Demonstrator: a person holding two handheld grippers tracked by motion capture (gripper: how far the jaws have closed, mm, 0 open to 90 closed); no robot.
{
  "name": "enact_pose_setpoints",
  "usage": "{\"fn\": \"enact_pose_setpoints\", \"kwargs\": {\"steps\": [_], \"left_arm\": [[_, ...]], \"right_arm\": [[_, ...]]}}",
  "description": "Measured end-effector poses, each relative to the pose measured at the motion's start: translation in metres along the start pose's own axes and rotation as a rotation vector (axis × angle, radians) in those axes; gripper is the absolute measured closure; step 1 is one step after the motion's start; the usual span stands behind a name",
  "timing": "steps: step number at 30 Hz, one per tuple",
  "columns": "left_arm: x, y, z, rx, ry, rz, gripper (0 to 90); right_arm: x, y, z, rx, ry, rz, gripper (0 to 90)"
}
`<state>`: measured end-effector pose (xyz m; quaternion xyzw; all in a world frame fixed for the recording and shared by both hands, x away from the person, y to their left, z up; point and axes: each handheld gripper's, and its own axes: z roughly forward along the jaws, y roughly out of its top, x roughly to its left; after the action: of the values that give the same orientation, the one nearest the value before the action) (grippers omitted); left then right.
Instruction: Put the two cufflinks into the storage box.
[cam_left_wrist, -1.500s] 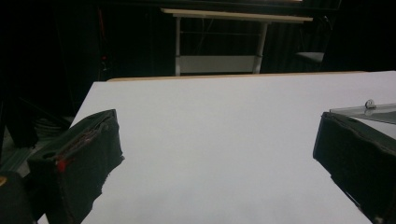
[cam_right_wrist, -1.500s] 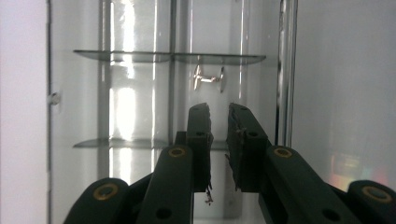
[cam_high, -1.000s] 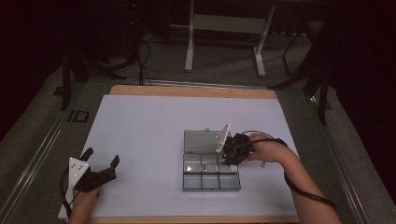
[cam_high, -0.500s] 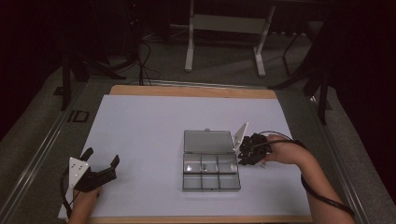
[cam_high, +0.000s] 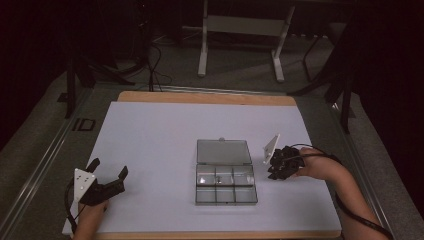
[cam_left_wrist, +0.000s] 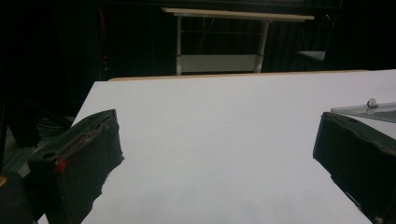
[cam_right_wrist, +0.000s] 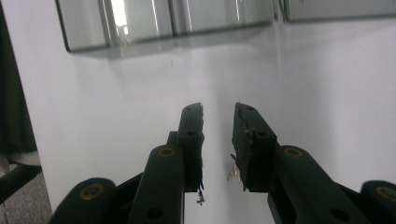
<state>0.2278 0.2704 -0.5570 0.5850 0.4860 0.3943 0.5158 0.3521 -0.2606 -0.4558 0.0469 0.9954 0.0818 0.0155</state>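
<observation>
A clear plastic compartment box (cam_high: 225, 192) lies open at the middle of the white sheet, its lid (cam_high: 222, 151) flat behind it. One small item (cam_high: 218, 181) sits in a middle compartment. My right gripper (cam_high: 273, 166) hovers just right of the box, pointing toward it. In the right gripper view its jaws (cam_right_wrist: 218, 109) stand a little apart with bare sheet between them, and the box (cam_right_wrist: 140, 23) lies ahead. A pale fleck clings near the right jaw; I cannot tell what it is. My left gripper (cam_high: 109, 167) rests near the front left, open wide (cam_left_wrist: 219, 119) and holding nothing.
The white sheet (cam_high: 160, 135) covers a wooden tabletop (cam_high: 205, 98) whose edge shows at the back and front. A metal table stand (cam_high: 240, 25) and cables (cam_high: 155, 65) sit on the dark floor beyond. The lid's edge (cam_left_wrist: 369, 111) shows at the right of the left gripper view.
My right gripper has drawn away from the box's right edge to the right, onto open sheet. The left gripper and the box have not moved.
</observation>
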Motion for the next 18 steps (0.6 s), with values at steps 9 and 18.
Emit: {"fn": "enact_pose_setpoints", "kwargs": {"steps": [9, 18], "left_arm": [[0.0, 0.0, 0.0, -0.001, 0.0, 0.0, 1.6], [0.0, 0.0, 0.0, 0.002, 0.005, 0.003, 1.6]], "right_arm": [[-0.003, -0.024, 0.005, 0.027, -0.015, 0.042, 73.6], [-0.009, -0.042, 0.013, 0.06, -0.035, 0.094, 75.4]]}}
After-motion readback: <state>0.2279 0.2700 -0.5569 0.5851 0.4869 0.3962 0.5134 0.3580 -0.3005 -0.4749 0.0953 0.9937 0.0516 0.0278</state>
